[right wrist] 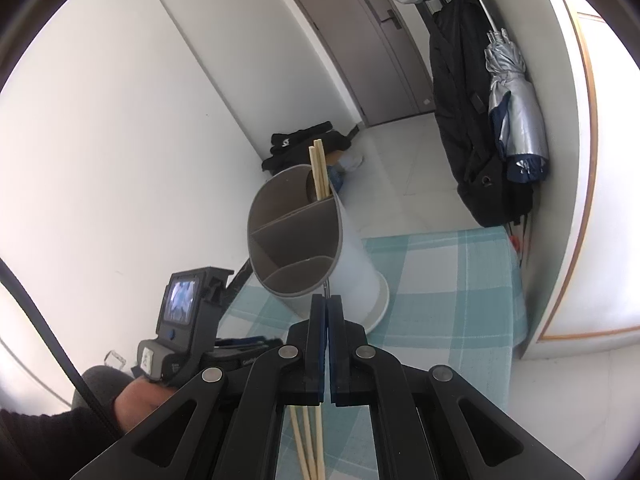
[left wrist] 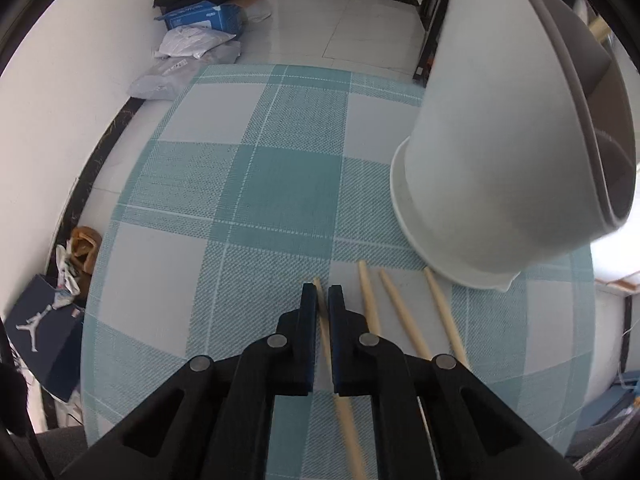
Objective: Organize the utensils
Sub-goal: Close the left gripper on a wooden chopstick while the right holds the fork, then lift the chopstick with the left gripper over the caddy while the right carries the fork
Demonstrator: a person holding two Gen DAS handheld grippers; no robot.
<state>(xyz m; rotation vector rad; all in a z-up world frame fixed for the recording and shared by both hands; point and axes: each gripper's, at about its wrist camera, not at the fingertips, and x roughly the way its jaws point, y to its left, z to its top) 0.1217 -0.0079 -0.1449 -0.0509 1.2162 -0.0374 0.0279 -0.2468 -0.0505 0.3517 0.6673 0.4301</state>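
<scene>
From the left wrist, the left tongs (left wrist: 323,294) are clamped on a pale wooden chopstick (left wrist: 325,330) lying on the teal-and-white checked surface (left wrist: 248,184). Three more loose wooden chopsticks (left wrist: 400,312) lie just beside it, toward the tall white cylindrical utensil holder (left wrist: 460,184) near the surface's right edge.

From the right wrist, the right tongs (right wrist: 326,307) are pressed together with nothing between them, just in front of the holder's grey divided rim. Two upright chopsticks (right wrist: 319,172) stand in its far compartment. A hand (right wrist: 140,404) grips the other tool at the lower left.
</scene>
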